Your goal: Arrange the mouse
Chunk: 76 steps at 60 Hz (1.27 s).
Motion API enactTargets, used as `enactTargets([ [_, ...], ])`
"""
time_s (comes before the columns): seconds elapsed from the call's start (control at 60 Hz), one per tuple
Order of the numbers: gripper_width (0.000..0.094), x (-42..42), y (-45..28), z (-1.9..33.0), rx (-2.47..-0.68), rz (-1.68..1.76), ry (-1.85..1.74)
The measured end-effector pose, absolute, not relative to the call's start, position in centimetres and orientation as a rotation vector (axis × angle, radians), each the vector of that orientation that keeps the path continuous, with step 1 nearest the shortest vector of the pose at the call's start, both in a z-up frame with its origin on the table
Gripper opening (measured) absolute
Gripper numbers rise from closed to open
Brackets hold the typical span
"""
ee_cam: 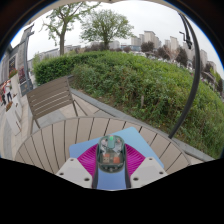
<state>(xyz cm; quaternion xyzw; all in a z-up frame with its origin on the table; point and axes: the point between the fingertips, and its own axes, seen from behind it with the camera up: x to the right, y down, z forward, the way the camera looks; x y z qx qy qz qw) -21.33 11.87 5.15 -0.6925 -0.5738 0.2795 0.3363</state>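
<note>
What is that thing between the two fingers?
In the gripper view, a computer mouse sits between the two fingers. It lies on a light blue pad on the wooden table. The pink pads are close at both sides.

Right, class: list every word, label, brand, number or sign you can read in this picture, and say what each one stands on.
No readable text anywhere.
The mouse, which both pads of the gripper press: no legible logo or label.
Distant buildings: any signs are too small to read.
Wooden table and bench: no markings.
</note>
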Motion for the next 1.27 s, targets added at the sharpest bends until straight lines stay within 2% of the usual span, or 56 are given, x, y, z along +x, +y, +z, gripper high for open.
enactTargets([
  [0.1,0.04,-21.8,12.6,0.8,-1.846,0.727,-1.535],
  [0.217,0.0501,-21.2,13.4,-1.5,-1.863,0.703,-1.561],
  [0.233,0.0543,-21.0,13.2,-1.3,-1.862,0.717,-1.561],
  [0.283,0.0817,-20.4,13.2,-0.9,-1.888,0.725,-1.549],
  [0.3,0.0872,-20.1,13.3,-0.7,-1.899,0.713,-1.542],
  [0.333,0.0828,-19.4,13.3,0.2,-1.899,0.718,-1.542],
  [0.433,0.0849,-15.8,12.2,4.2,-1.891,0.719,-1.558],
  [0.533,0.0847,-8.2,9.5,8.7,-1.874,0.708,-1.621],
  [0.667,0.0845,3.6,6.3,12.8,-1.832,0.637,-1.718],
  [0.783,0.0844,12.3,4.1,14.6,-1.836,0.588,-1.757],
  [0.883,0.0847,16.6,2.4,15.6,-1.816,0.583,-1.765],
  [1.133,0.0854,18.7,0.2,17.4,-1.711,0.575,-1.692],
  [1.267,0.0855,18.8,-0.3,18.0,-1.725,0.562,-1.656],
])
